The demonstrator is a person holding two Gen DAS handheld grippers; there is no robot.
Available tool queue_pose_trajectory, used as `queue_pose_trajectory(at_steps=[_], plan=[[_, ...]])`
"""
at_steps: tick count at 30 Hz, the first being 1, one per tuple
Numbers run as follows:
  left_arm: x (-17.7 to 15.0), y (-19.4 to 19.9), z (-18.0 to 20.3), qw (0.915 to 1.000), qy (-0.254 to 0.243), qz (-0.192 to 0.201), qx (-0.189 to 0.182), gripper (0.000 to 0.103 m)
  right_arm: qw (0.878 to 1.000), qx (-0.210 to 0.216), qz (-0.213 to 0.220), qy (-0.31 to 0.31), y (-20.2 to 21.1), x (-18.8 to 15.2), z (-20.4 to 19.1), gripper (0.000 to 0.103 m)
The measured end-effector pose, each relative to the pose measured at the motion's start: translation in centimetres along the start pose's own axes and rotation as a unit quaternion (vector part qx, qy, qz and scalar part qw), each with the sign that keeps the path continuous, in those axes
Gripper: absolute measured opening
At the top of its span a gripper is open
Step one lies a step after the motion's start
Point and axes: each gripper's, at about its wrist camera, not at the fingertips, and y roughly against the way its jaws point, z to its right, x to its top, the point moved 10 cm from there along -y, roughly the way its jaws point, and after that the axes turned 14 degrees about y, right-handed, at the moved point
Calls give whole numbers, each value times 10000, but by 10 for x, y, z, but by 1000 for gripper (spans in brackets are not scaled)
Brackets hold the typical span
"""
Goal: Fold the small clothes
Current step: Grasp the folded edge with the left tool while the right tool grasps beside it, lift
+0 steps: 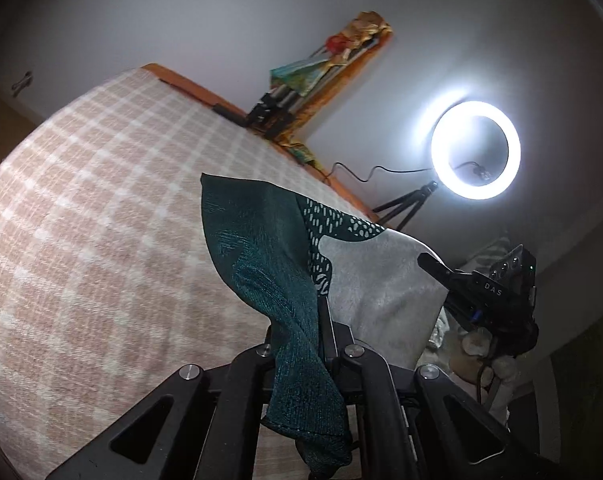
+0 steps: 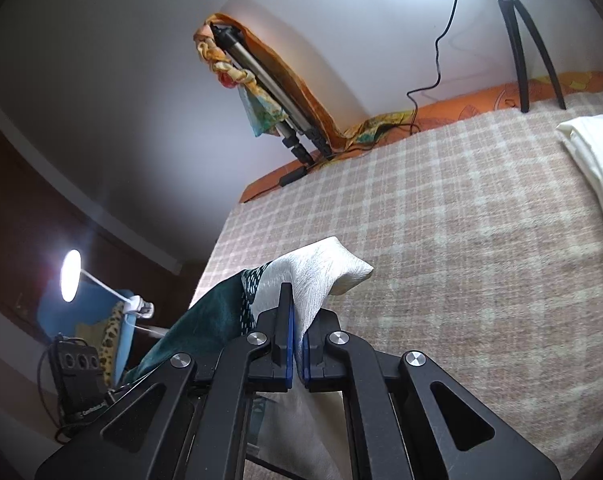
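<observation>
both clamped on one cloth point(image 1: 269, 248): left gripper point(image 1: 326, 322) pinching its teal edge, right gripper point(image 2: 296, 332) pinching its white corner; cloth stretched between them, above checked bed point(image 2: 461, 240).

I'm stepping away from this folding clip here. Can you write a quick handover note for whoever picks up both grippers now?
Left gripper: shut on the dark green edge of the garment.
Right gripper: shut on the garment's white edge.
Where things are: the green-and-white garment hangs between the two grippers, lifted above the checked blanket. A folded white cloth lies on the blanket at the right.
Done: both corners pinched, garment raised.
Left: lay it flat on the blanket, fold it, probably set it by the white cloth.
</observation>
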Motion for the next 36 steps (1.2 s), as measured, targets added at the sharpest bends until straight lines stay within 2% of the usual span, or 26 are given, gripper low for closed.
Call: queue_pose_trajectory(at_steps=[5, 11, 24, 28, 36], plan=[[-14, -17, 32, 9995, -290, -133, -83, 1, 9998, -117, 181, 17, 29, 13, 12, 2], [-26, -60, 67, 9984, -414, -342, -192, 1, 9986, -418, 286, 137, 69, 24, 43, 2], [-52, -185, 181, 9911, -1094, -644, -394, 1, 9912, -1225, 492, 47, 151, 58, 166, 2], [-64, -229, 221, 9863, -1410, -702, -482, 1, 9875, -1468, 578, 37, 177, 74, 208, 2], [-98, -306, 278, 9780, -1856, -787, -528, 1, 9797, -1881, 687, 12, 218, 95, 284, 2]])
